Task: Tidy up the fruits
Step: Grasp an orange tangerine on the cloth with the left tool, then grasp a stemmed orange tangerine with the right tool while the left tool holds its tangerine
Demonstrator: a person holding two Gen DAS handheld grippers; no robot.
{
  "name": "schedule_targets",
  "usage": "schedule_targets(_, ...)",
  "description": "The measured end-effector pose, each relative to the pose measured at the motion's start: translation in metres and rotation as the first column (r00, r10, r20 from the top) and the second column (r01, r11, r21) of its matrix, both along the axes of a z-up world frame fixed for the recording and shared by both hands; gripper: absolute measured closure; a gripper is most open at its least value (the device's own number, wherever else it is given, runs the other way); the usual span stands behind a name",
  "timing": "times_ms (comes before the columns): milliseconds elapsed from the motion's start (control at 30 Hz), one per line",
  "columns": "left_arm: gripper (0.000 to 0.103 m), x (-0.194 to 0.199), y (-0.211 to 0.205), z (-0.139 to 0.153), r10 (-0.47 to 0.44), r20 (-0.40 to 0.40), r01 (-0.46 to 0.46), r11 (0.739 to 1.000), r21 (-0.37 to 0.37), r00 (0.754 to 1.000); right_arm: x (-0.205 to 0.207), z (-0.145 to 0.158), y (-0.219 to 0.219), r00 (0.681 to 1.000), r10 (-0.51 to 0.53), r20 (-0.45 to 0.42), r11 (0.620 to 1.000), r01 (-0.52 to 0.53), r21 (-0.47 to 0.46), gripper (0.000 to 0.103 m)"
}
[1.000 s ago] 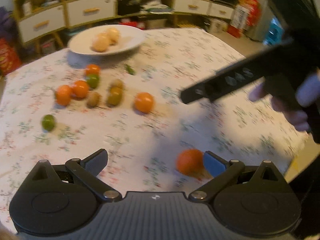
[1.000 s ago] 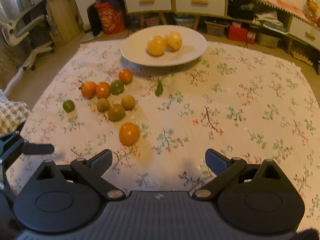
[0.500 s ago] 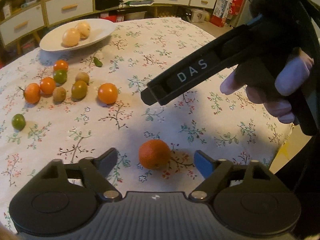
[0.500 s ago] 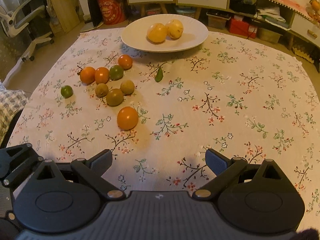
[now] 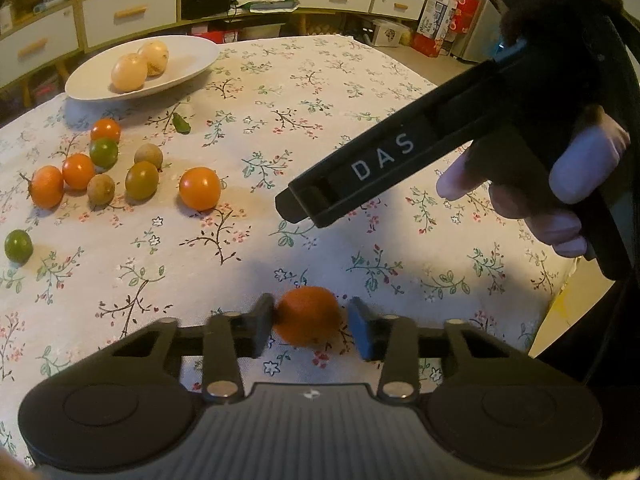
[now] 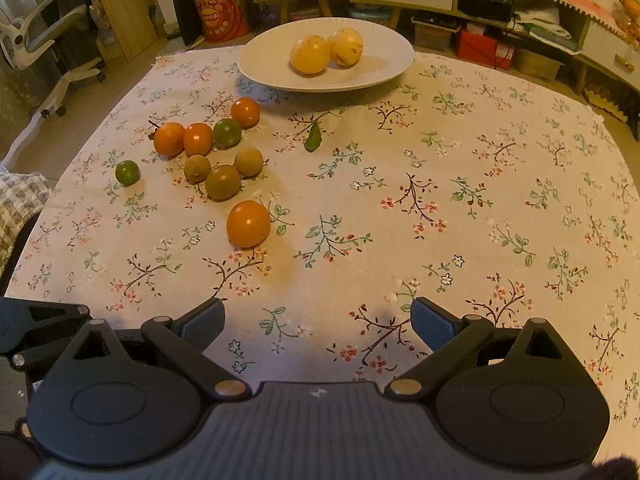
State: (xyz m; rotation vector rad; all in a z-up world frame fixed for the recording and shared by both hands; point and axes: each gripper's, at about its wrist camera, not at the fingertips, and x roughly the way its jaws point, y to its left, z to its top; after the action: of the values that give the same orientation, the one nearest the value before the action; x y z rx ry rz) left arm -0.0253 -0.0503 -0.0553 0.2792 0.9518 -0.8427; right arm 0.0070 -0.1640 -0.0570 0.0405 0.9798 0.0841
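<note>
orange (image 5: pixel 307 314) between left gripper (image 5: pixel 310 326) fingers (image 5: pixel 262 326)

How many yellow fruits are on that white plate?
2. One yellow fruit lies left of the other yellow fruit, touching it, near the middle of the white plate. None seems hidden.

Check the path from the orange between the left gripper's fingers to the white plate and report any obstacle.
The orange sits between the left gripper fingers. The right gripper hangs beside that line toward the plate. Loose fruits lie left of it. Lifted, nothing visible blocks.
</note>
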Motion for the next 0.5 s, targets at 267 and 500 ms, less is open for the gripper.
schedule_targets(267,0.088,-0.001,0.005,0.004,-0.005,0.019,0.005,1.000,0.013,1.000,0.002,-0.002,-0.002,1.000,-0.010,-0.002,1.000,0.010,0.000,0.004)
schedule_targets(500,0.089,0.016,0.024,0.010,0.082,0.014,-0.082,0.997,0.001,0.997,0.011,0.003,0.002,1.000,-0.016,0.018,1.000,0.016,0.006,0.004)
